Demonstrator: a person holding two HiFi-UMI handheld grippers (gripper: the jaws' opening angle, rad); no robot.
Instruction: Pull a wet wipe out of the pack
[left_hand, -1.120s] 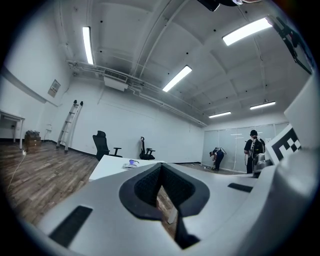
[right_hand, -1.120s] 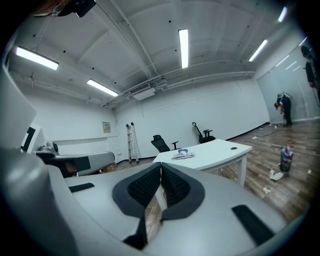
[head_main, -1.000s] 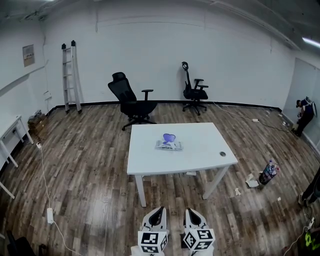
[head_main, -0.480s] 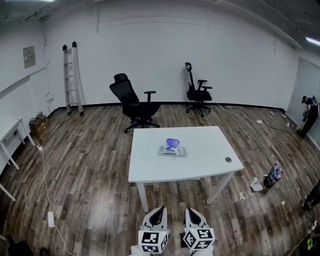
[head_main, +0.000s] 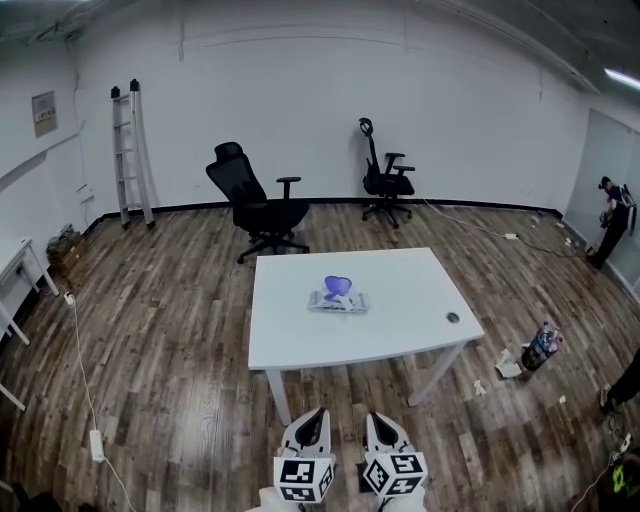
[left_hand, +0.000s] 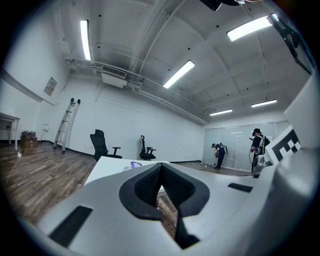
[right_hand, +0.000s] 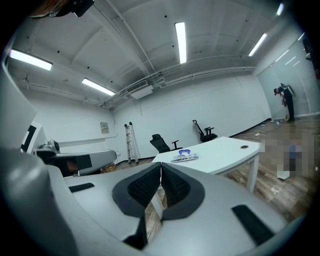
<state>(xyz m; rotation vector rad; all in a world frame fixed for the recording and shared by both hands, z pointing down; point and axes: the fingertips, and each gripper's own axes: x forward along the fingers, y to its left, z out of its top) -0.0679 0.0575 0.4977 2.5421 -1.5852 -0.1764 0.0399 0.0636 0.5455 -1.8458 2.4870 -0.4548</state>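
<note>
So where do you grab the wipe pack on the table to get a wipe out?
Likely from above: the pack lies flat on the table, and a purple flap stands up on its top. Pinch down beside that flap, where the opening likely is, while holding a flat end down. Whether a wipe pokes out is too small to tell.

No text can be read. The notice (head_main: 43, 113) on the left wall is too small to make out, as is any print on the pack (head_main: 338, 299). The marker cubes (head_main: 304, 479) bear only black-and-white squares.
</note>
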